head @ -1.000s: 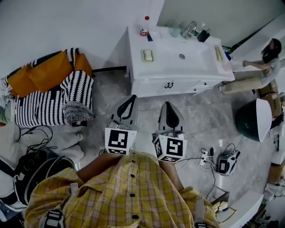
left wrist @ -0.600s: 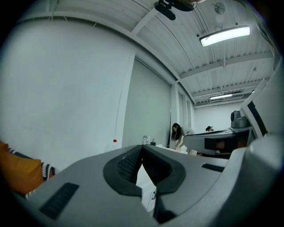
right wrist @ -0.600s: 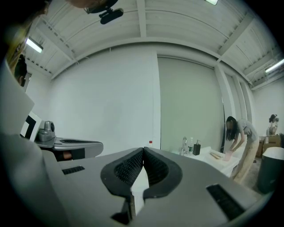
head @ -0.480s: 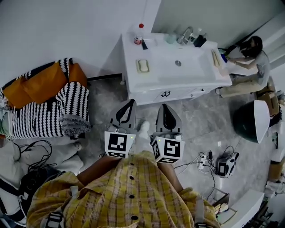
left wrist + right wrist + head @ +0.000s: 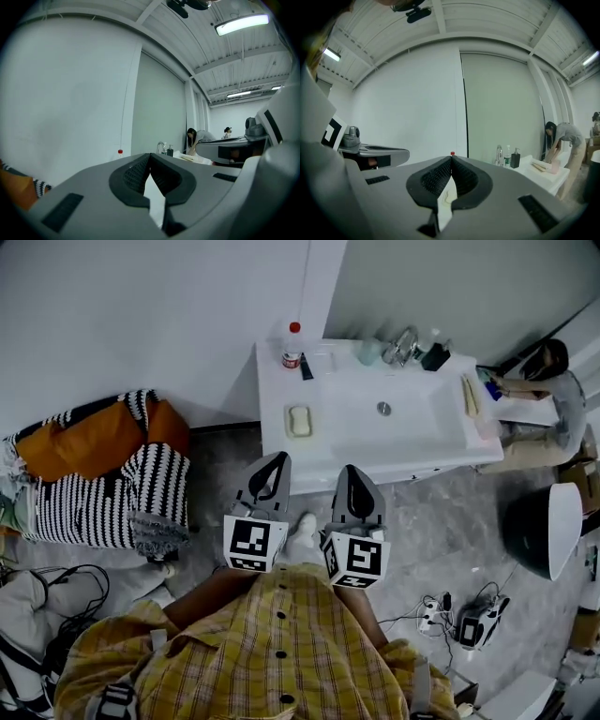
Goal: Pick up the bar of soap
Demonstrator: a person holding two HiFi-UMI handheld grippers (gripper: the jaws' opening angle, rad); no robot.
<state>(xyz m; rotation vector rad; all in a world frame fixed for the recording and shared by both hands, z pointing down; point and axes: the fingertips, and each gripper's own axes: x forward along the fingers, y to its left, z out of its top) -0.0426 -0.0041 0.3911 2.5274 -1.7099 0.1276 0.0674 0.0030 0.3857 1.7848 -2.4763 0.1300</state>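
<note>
Two grippers sit side by side low in my head view, held out in front of a yellow checked shirt (image 5: 272, 652). The left gripper (image 5: 279, 459) and the right gripper (image 5: 349, 470) both point toward a white washbasin tabletop (image 5: 375, 451), and both stop short of its near edge. The bar of soap (image 5: 299, 420) lies in a dish on the left part of that tabletop, left of the basin and well apart from either gripper. A bottle with a red cap (image 5: 293, 345) stands at the back left corner and a tap (image 5: 405, 345) is behind the basin. Striped and orange cushions (image 5: 103, 465) are piled on the floor at the left, and a person (image 5: 553, 390) bends at the tabletop's far right end

Next, in the left gripper view, the left gripper (image 5: 150, 155) has its fingers (image 5: 133, 176) pressed together at the tips with nothing between them. Beyond them I see the red-capped bottle (image 5: 120, 152) and the tap (image 5: 160, 146)

Last, in the right gripper view, the right gripper (image 5: 451, 159) also has its fingers (image 5: 436, 178) closed tip to tip and empty. The bottle's cap (image 5: 452, 153) shows just above the tips, with the tap (image 5: 499, 154) to the right
</note>
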